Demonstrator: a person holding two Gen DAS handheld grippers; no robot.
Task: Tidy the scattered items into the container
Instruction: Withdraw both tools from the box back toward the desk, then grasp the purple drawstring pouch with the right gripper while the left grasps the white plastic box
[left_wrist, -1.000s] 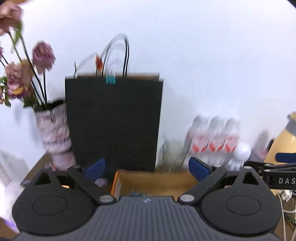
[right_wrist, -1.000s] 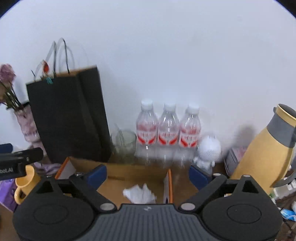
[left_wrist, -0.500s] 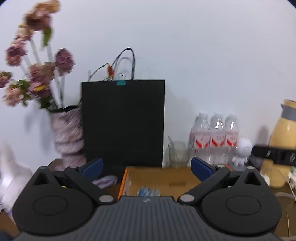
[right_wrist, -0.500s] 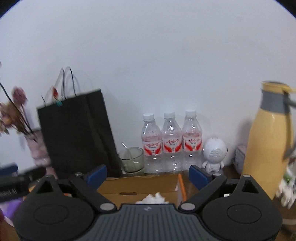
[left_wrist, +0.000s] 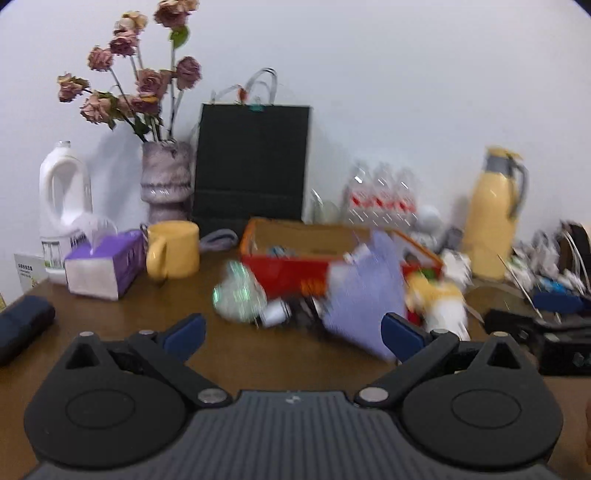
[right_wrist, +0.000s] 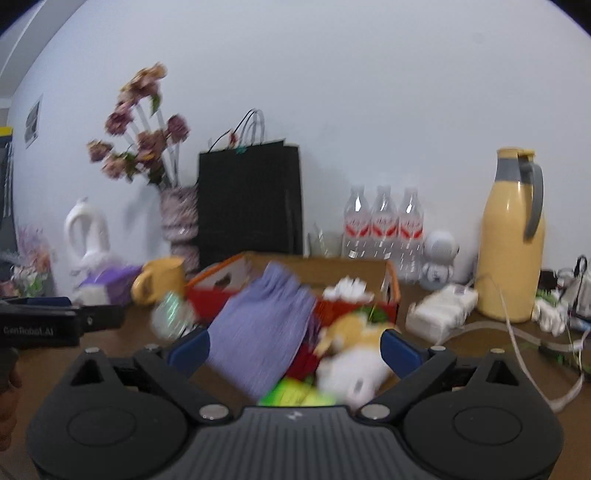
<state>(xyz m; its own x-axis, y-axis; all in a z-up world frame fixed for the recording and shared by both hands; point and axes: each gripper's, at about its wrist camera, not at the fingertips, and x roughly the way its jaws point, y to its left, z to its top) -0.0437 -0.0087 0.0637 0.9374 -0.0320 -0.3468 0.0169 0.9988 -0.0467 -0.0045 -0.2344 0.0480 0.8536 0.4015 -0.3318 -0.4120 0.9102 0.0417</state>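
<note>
An open cardboard box with red and orange sides stands mid-table; it also shows in the right wrist view. Leaning on its front is a lilac cloth. Beside it lie a shiny round packet, a yellow-and-white plush toy and a green packet. White crumpled paper lies in the box. My left gripper is open and empty, short of the items. My right gripper is open and empty, above the cloth and plush.
Behind stand a black paper bag, a vase of dried roses, a yellow mug, a purple tissue box, a white jug, three water bottles and a yellow thermos. Cables lie right.
Both views have pulled back and tilted down from the wall. The table, the box front and the scattered items have come into sight. Both grippers stay open.
</note>
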